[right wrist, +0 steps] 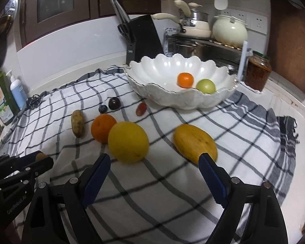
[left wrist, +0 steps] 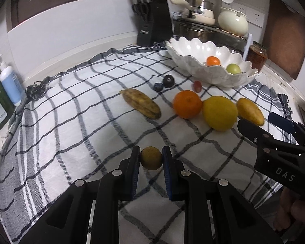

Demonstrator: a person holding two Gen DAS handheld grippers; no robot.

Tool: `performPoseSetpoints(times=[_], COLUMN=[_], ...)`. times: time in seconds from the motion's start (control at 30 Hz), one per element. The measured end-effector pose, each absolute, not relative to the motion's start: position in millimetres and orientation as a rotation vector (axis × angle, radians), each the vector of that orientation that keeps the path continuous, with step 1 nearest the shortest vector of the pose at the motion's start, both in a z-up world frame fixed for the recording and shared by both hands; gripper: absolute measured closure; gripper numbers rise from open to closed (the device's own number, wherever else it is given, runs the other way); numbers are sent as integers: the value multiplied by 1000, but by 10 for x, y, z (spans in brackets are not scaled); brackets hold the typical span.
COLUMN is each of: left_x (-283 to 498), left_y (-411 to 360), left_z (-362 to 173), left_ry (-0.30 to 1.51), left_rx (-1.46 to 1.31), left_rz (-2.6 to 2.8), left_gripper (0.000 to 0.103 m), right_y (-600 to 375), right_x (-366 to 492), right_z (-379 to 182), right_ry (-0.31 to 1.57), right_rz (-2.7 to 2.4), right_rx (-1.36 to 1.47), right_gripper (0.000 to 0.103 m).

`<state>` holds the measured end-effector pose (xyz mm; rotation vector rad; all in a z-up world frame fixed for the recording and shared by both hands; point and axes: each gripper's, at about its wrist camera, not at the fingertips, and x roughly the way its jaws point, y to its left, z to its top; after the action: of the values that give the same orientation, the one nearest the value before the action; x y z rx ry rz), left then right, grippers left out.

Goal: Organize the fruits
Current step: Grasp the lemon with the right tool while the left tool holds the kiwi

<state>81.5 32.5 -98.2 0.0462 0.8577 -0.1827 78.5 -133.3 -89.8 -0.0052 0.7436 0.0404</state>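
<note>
My left gripper [left wrist: 151,156] is shut on a small brown round fruit [left wrist: 151,158] just above the checked cloth [left wrist: 71,134]. My right gripper [right wrist: 154,162] is open and empty, low over the cloth, just short of a yellow lemon [right wrist: 128,142] and a yellow mango [right wrist: 194,142]. An orange [right wrist: 102,127], a browned banana [right wrist: 77,126], two dark plums [right wrist: 114,103], and a red grape [right wrist: 141,108] lie on the cloth. The white scalloped bowl [right wrist: 152,69] holds a small orange [right wrist: 185,79] and a green apple [right wrist: 205,85].
A black knife block [right wrist: 142,40], pots on a steel rack [right wrist: 203,42] and a jar [right wrist: 257,73] stand behind the bowl. Soap bottles [right wrist: 2,97] stand at the left edge. A wooden board [right wrist: 290,40] leans at the right wall.
</note>
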Motion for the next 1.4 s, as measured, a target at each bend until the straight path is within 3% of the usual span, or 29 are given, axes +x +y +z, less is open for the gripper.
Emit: performPoseSetpoints(times=[0.33,0.53,0.63,0.97,1.4], left_x=[1001,1087,1115,1123,1169], left_y=[467,470,457,412,120], left_z=[-997,-1037,-1049,-966,-665], left_ry=[862,877,882,864,804], left_rx=[30,24,21,24,33], left_rz=[-122,-113,-117,-119,-186], left_gripper=[81,81,81,81,81], right_y=[-1141,-1090,-1071,-1102,-1409], right_x=[1128,1357,1392,1316,1148], right_z=[-1020,-1193,-1241,-1217,-763], right_ry=[779,847,864,872,768], right_rz=[104,140,179,176,119], right_rx=[-30,-33,-13,13,40], right_gripper=[18,32,46,47,47])
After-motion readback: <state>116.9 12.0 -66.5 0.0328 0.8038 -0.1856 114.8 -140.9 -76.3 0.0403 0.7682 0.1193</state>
